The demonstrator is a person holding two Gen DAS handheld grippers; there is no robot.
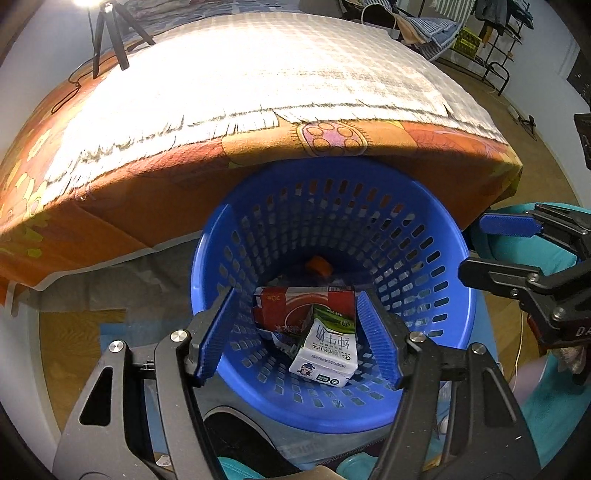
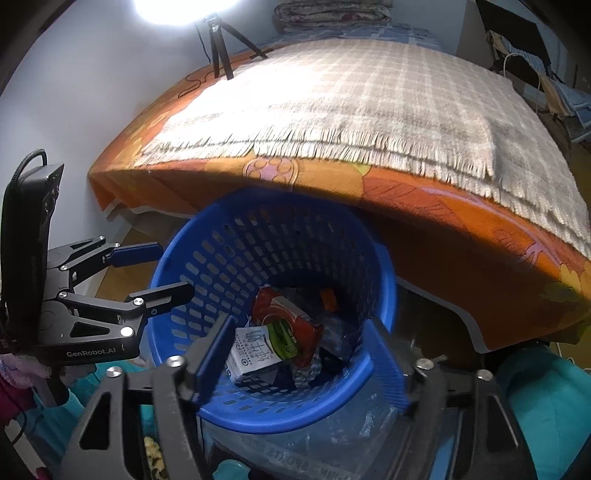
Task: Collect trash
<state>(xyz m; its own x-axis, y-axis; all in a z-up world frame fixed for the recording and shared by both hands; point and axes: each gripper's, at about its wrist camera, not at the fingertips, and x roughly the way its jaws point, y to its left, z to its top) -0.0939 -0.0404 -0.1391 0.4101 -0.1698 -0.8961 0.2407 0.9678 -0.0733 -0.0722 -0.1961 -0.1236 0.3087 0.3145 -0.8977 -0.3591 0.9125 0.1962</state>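
Note:
A blue perforated basket [image 1: 436, 280] stands on the floor against the bed; it also shows in the right wrist view [image 2: 229, 258]. Inside lie a red carton [image 1: 291, 306], a white and green milk carton [image 1: 327, 350] and an orange scrap [image 1: 318, 266]. The same red carton [image 2: 291, 314] and milk carton [image 2: 255, 350] show in the right wrist view. My left gripper [image 1: 299, 339] is open and empty over the basket's near rim. My right gripper [image 2: 301, 362] is open and empty over the basket; it also shows in the left wrist view [image 1: 491, 247]. The left gripper shows in the right wrist view [image 2: 162, 269].
A bed with an orange patterned sheet [image 1: 155, 184] and a checked fringed blanket [image 1: 258, 74] rises behind the basket. A black tripod [image 1: 110, 33] with a bright lamp stands on the bed. Teal fabric [image 2: 546, 398] and clear plastic [image 2: 332, 435] lie below. A clothes rack [image 1: 495, 44] stands far right.

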